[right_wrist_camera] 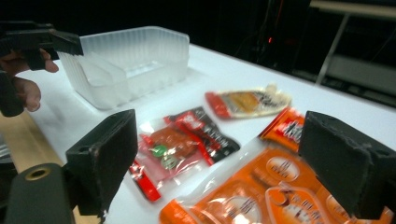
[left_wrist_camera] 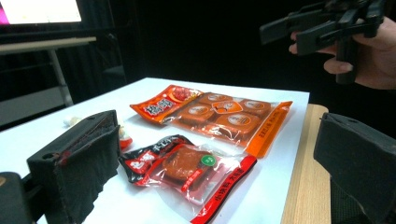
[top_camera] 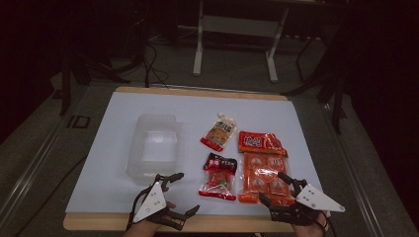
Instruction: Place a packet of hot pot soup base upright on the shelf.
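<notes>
Left tongs (top_camera: 179, 193): held low at near table edge, left of centre; jaws spread wide, nothing between them. Grey three-cornered plate on top, facing up. Left hand (top_camera: 159, 217) grips body from below.

Right tongs (top_camera: 274, 186): near table edge, right side; jaws wide apart, nothing gripped. Grey plate on top. Right hand (top_camera: 312, 222) wraps handle; fingers curled round it in left gripper view. Both tongs apart from each other, jaws angled inward.

The white table sheet (top_camera: 118, 148) is being lit from above while the surroundings are being left dark; the near jaws are being blurred, and glare is being thrown off the orange packet (right_wrist_camera: 261, 186).
</notes>
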`<state>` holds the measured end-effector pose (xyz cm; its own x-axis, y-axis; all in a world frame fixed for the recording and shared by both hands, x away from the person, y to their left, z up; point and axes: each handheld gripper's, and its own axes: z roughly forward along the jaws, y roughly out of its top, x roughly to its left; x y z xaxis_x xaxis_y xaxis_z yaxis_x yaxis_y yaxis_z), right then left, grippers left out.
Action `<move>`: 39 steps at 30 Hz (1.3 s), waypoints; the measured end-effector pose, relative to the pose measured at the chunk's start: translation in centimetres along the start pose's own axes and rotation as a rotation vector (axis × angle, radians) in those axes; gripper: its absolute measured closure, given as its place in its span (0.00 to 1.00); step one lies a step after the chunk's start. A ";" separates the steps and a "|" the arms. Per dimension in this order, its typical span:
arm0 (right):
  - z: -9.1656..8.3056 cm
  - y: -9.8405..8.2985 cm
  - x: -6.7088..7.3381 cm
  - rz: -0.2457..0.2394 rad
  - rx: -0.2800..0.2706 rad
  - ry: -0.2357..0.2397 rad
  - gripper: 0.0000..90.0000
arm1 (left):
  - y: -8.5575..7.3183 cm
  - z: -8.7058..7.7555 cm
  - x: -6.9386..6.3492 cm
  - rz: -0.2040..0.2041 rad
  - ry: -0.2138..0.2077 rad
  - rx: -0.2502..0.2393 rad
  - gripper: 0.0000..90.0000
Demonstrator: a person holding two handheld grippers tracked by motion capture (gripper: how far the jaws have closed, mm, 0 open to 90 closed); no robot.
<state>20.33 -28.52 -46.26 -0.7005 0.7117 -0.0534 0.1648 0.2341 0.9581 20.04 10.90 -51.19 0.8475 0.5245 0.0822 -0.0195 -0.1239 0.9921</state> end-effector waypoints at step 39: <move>1.5 3.8 -5.0 0.019 0.060 -0.025 0.11 | 0.2 -0.4 -0.3 -0.008 -0.002 0.004 0.01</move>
<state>25.52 -30.24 -42.73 -0.6794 0.7325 -0.0426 0.2201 0.2588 0.9405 19.58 11.01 -50.94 0.8488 0.5235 0.0736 -0.0100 -0.1232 0.9923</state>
